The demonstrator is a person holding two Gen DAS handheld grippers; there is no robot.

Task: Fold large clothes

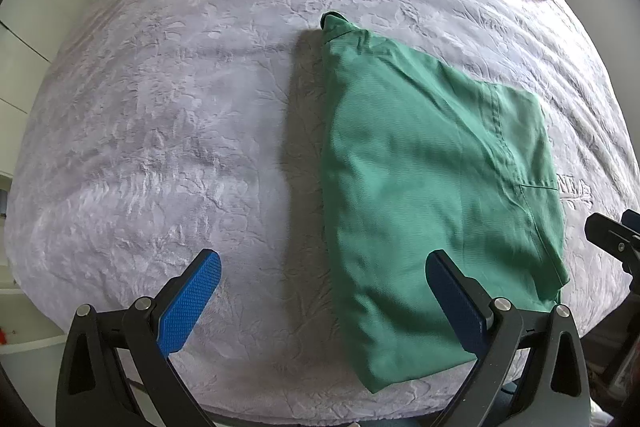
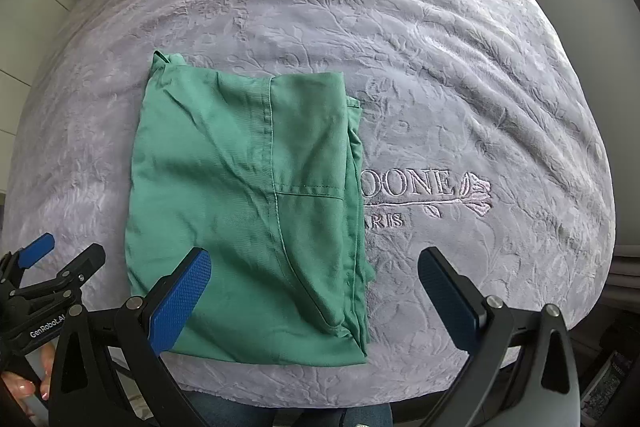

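Green garment [image 2: 244, 211]: folded, flat on lavender bed cover [image 2: 460, 87].
Left gripper [image 1: 320, 291]: jaws wide, empty, above garment's near edge.
Right gripper [image 2: 314, 291]: same.

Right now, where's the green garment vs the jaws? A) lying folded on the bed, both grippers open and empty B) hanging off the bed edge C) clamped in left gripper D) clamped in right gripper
A: the green garment lies folded flat on the bed, while the left gripper and right gripper hold their jaws wide apart with nothing between them.
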